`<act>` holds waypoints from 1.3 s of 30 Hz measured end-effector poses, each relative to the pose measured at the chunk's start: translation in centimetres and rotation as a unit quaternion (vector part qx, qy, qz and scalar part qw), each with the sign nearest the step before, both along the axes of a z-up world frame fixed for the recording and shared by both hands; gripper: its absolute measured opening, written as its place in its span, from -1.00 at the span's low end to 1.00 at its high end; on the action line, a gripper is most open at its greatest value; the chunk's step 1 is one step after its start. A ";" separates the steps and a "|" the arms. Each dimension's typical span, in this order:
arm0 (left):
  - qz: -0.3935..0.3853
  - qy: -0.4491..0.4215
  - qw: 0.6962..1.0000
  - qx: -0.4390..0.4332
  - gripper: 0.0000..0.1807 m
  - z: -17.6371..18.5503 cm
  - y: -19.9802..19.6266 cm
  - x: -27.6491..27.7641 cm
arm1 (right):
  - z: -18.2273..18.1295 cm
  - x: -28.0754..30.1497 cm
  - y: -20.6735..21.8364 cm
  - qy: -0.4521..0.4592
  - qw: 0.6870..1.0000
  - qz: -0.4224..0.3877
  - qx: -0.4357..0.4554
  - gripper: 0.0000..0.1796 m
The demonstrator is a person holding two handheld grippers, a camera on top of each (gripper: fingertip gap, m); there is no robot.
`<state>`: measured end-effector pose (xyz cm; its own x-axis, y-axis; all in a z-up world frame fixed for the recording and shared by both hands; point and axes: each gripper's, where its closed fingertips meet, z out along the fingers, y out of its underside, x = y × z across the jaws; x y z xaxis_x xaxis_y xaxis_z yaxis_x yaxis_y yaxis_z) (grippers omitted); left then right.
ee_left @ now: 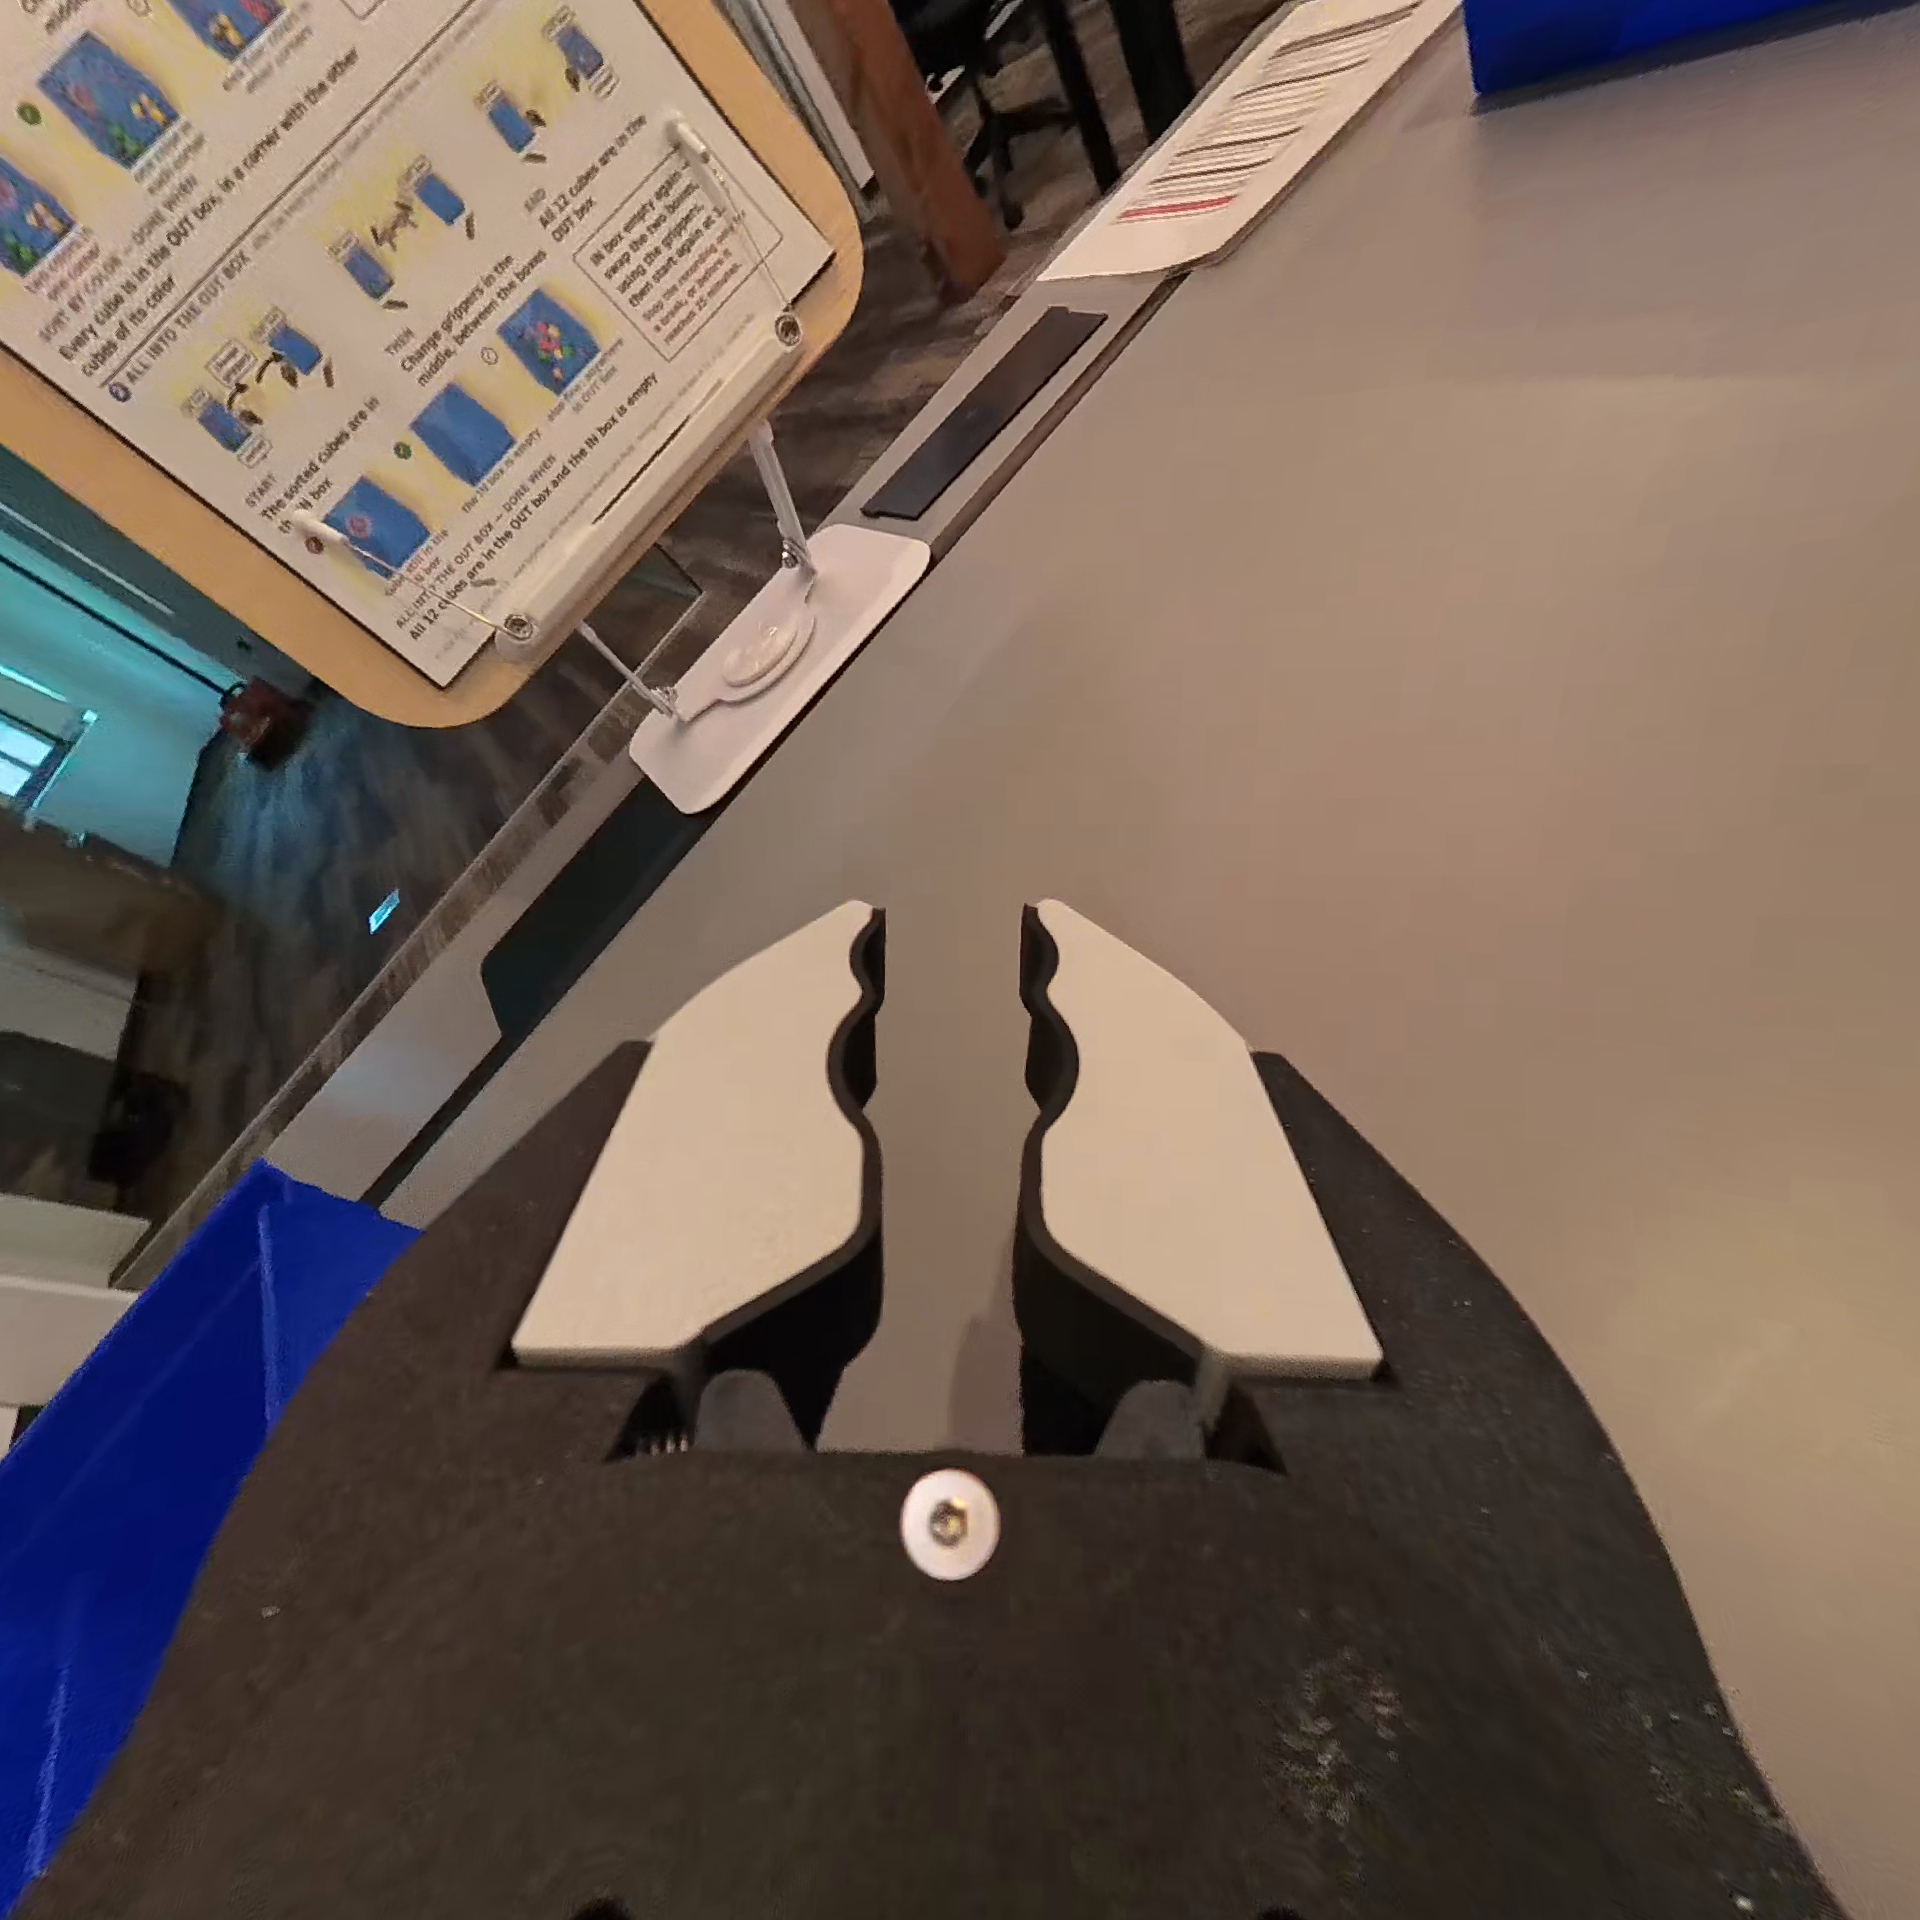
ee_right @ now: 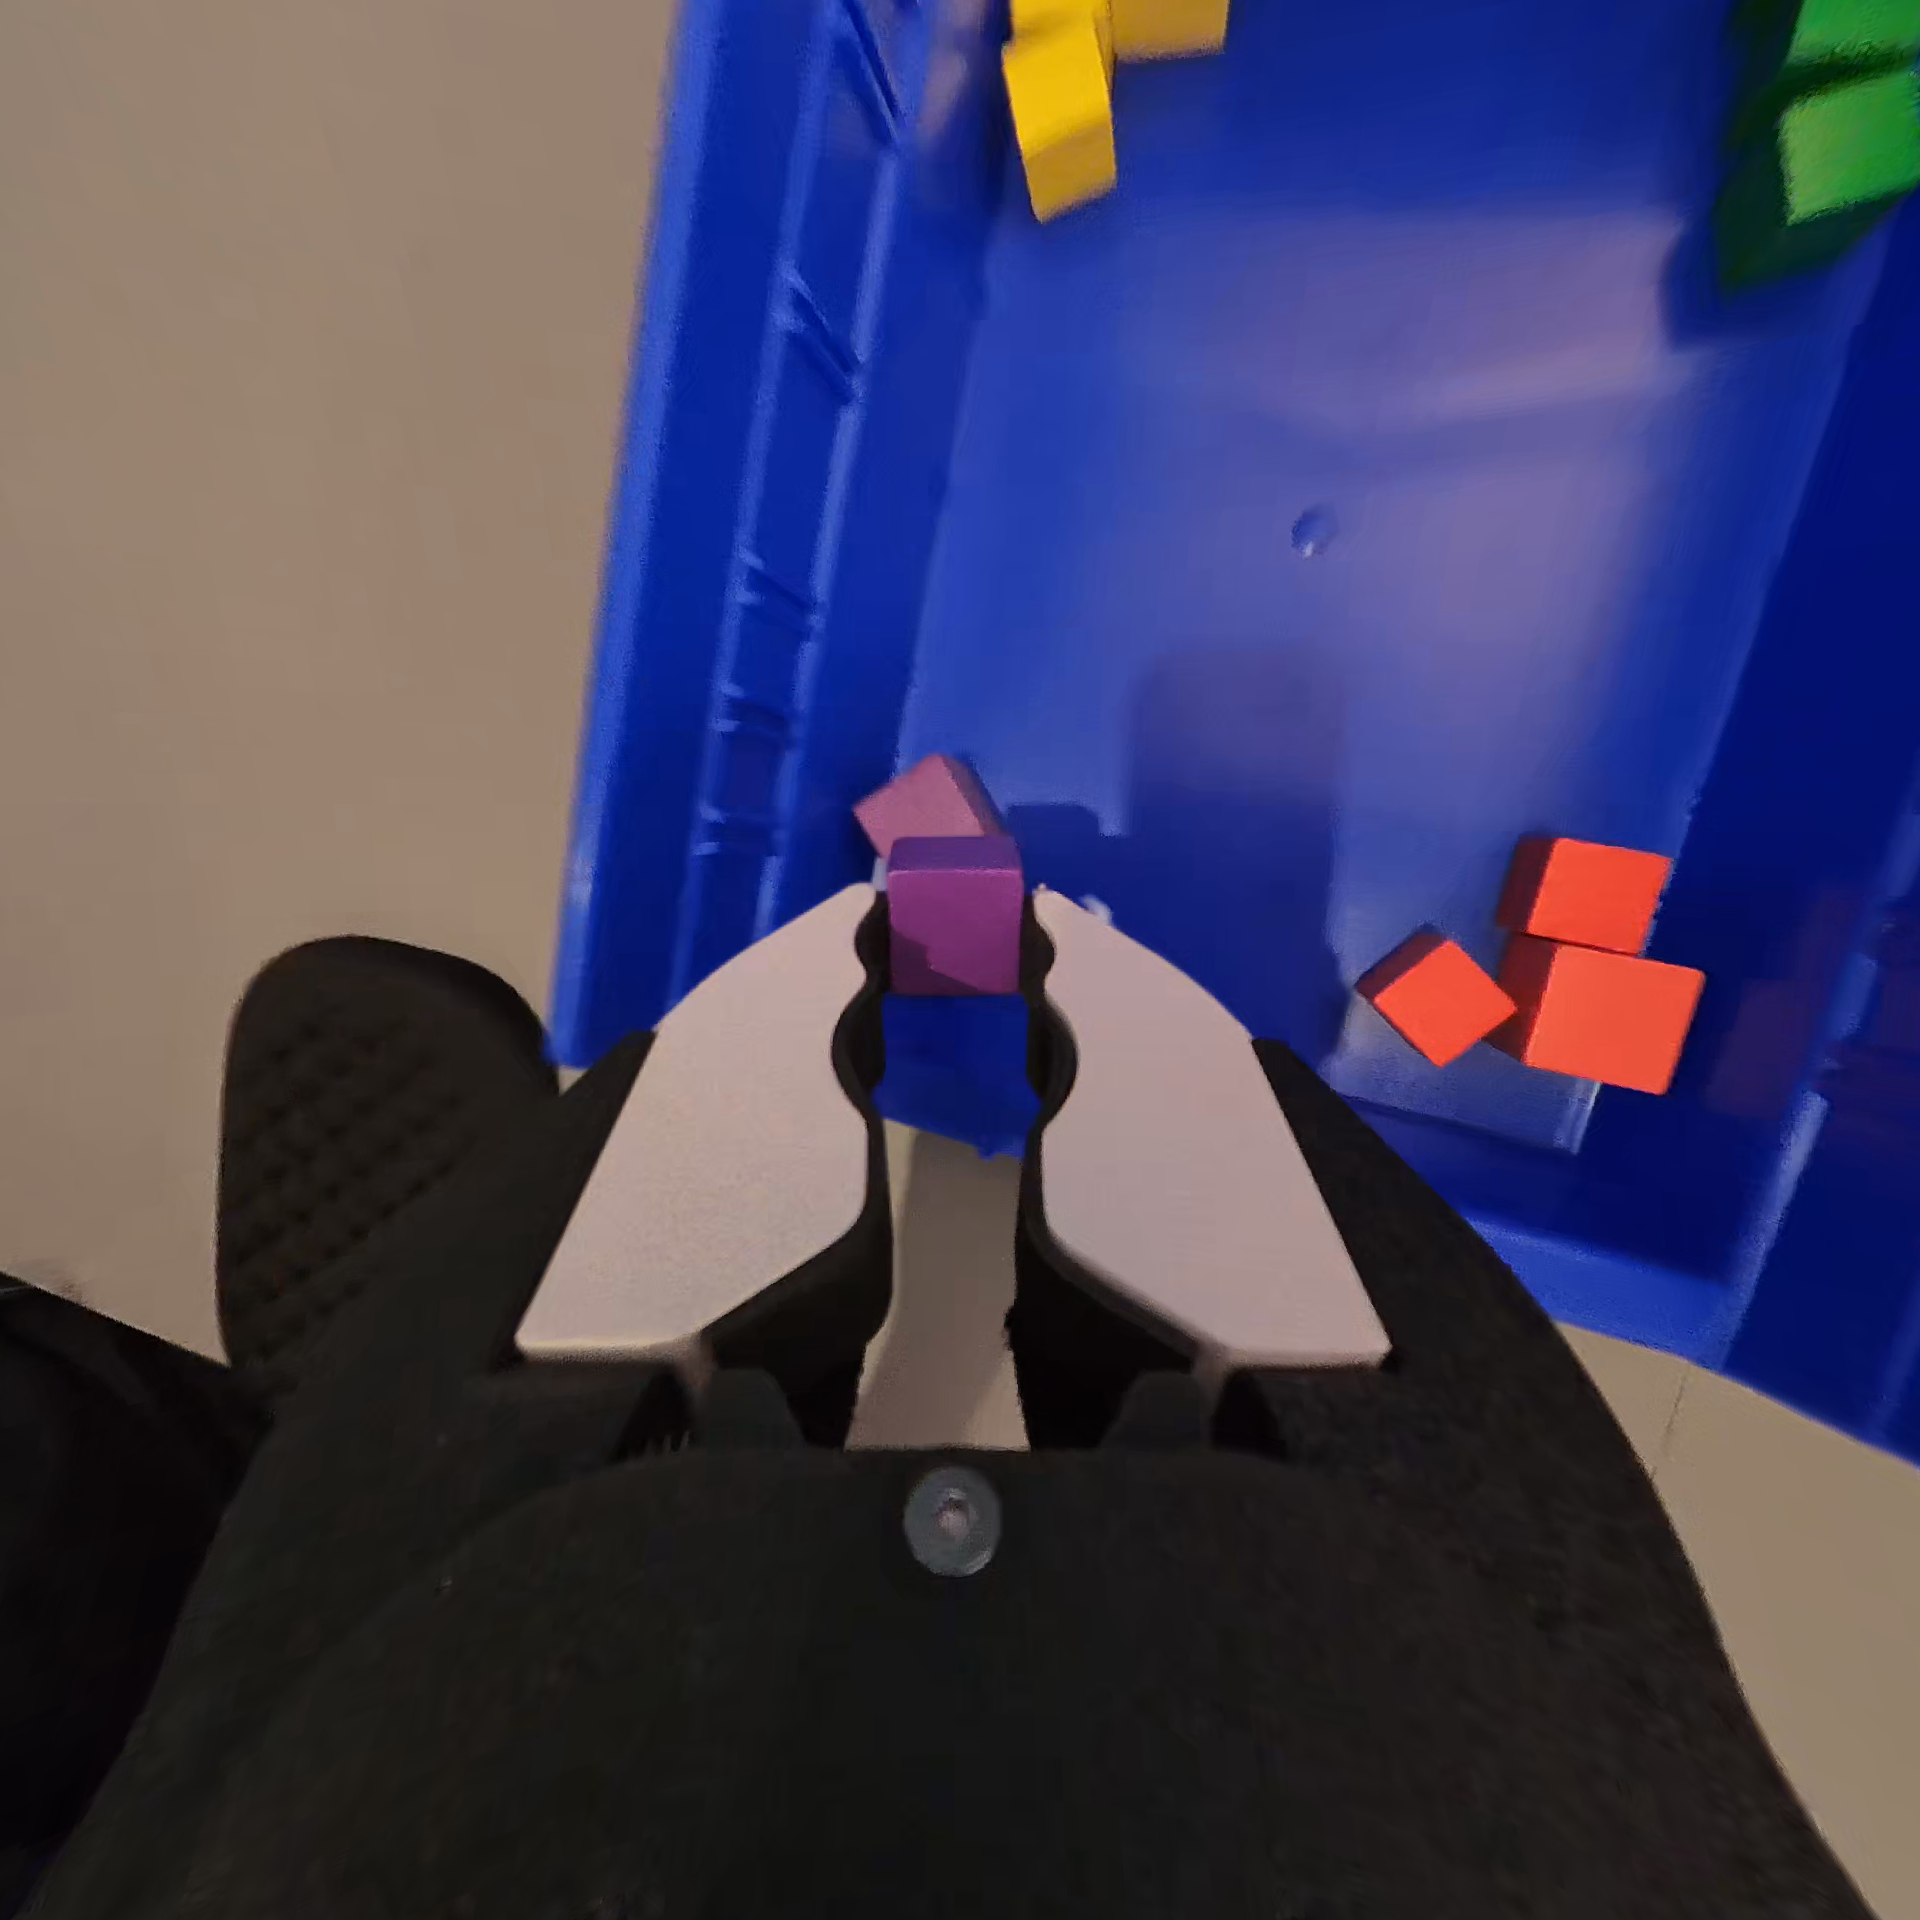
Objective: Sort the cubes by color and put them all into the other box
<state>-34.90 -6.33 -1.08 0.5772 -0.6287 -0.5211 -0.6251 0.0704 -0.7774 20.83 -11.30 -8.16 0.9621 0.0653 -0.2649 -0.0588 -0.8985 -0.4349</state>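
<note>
In the right wrist view my right gripper [ee_right: 954, 914] is shut on a purple cube [ee_right: 956, 925], held over the near left corner of a blue box [ee_right: 769, 582]. Another purple cube [ee_right: 925, 805] lies in that corner just beyond it. Three red cubes [ee_right: 1558, 987] sit in the near right corner, yellow cubes [ee_right: 1060, 94] at the far left and green cubes [ee_right: 1839, 145] at the far right. In the left wrist view my left gripper [ee_left: 953, 925] is open and empty above the bare grey table [ee_left: 1351, 727]. A blue box edge [ee_left: 156, 1455] shows at its lower left.
An instruction board on a white stand [ee_left: 790, 644] rises at the table's far edge. A printed sheet [ee_left: 1236, 156] lies farther along that edge, and another blue box corner [ee_left: 1683, 42] shows at the top right. A black textured part [ee_right: 343, 1122] sits left of my right gripper.
</note>
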 end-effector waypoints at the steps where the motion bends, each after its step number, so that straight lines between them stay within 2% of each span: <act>1: 0.008 0.008 1.000 0.001 -0.73 0.0 0.2 0.2 | -1.2 0.0 0.0 0.000 1.000 0.006 -0.027 -0.75; 6: 0.022 0.051 0.998 0.006 -0.73 0.6 0.3 2.0 | -4.9 -0.4 -0.9 -0.032 0.986 0.051 -0.158 -0.75; 13: 0.018 0.049 0.999 0.012 -0.74 1.5 -0.4 4.9 | -5.2 -0.8 -0.8 -0.032 0.977 0.095 -0.188 -0.74; 15: 0.020 0.056 0.998 0.011 -0.74 1.4 -0.4 5.1 | -5.0 -0.8 -0.7 -0.028 0.978 0.103 -0.179 -0.62; 19: 0.031 0.065 0.997 0.015 -0.74 1.7 -0.2 4.8 | -3.3 -0.6 -0.4 0.008 0.988 0.097 -0.118 -0.63; 27: 0.052 0.051 0.997 0.026 -0.75 2.5 -0.2 3.9 | 0.4 4.3 -0.3 0.019 0.999 0.022 0.033 -0.76; 31: 0.063 0.038 0.997 0.030 -0.76 2.5 -0.2 3.5 | 4.8 4.4 0.5 0.079 0.977 -0.012 0.198 -0.82; 33: 0.070 0.032 0.996 0.033 -0.76 2.5 -0.1 3.4 | 6.0 4.0 0.4 0.087 0.966 0.000 0.243 -0.82; 36: 0.072 0.016 0.997 0.036 -0.77 2.6 -0.1 3.5 | 6.5 3.8 -0.3 0.054 0.961 0.013 0.271 -0.83; 39: 0.075 0.012 0.996 0.040 -0.78 2.6 0.0 3.3 | 8.2 4.7 -1.6 -0.007 0.943 0.013 0.333 -0.88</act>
